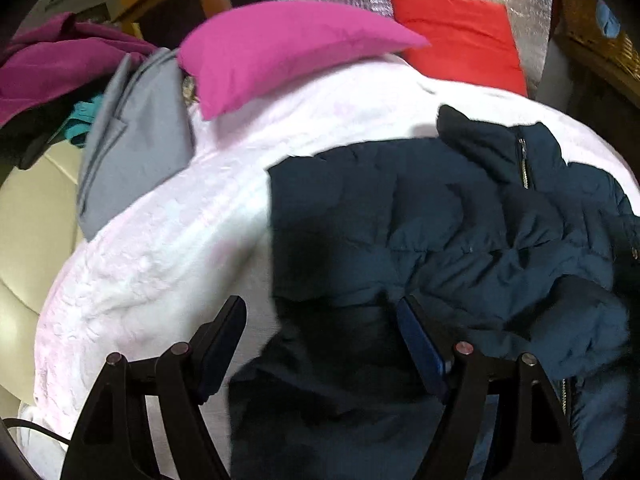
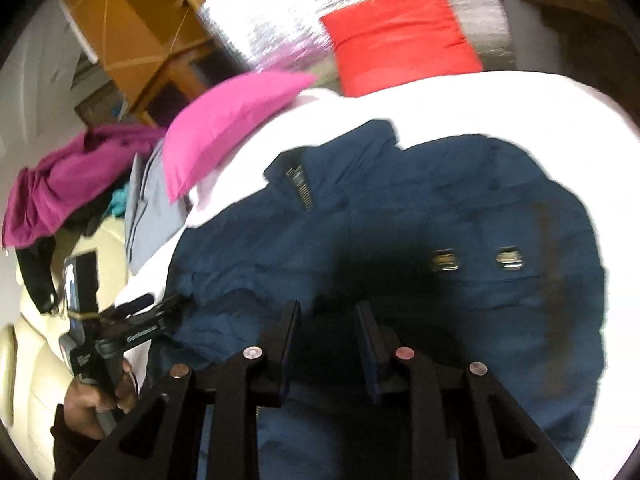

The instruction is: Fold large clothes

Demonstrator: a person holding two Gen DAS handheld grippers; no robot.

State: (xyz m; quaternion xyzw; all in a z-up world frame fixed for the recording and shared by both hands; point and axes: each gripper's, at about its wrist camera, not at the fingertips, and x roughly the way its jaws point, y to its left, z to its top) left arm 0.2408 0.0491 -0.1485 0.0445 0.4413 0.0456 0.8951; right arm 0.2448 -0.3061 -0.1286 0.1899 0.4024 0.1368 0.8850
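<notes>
A dark blue puffer jacket [image 1: 460, 216] lies spread on a white-pink bed cover [image 1: 168, 256], collar and zipper toward the far side. It also fills the right wrist view [image 2: 400, 216]. My left gripper [image 1: 322, 312] is open, its jaws wide apart above the jacket's left edge, nothing between them. In the right wrist view the left gripper [image 2: 176, 304] reaches the jacket's left edge. My right gripper [image 2: 328, 312] hovers over the jacket's lower middle, jaws apart by a narrow gap and empty.
A pink pillow [image 1: 280, 48] and a red pillow [image 1: 460, 36] lie at the bed's far side. A grey garment [image 1: 136, 140] and a purple one [image 1: 52, 68] lie at the left. A cream seat [image 1: 28, 220] stands left of the bed.
</notes>
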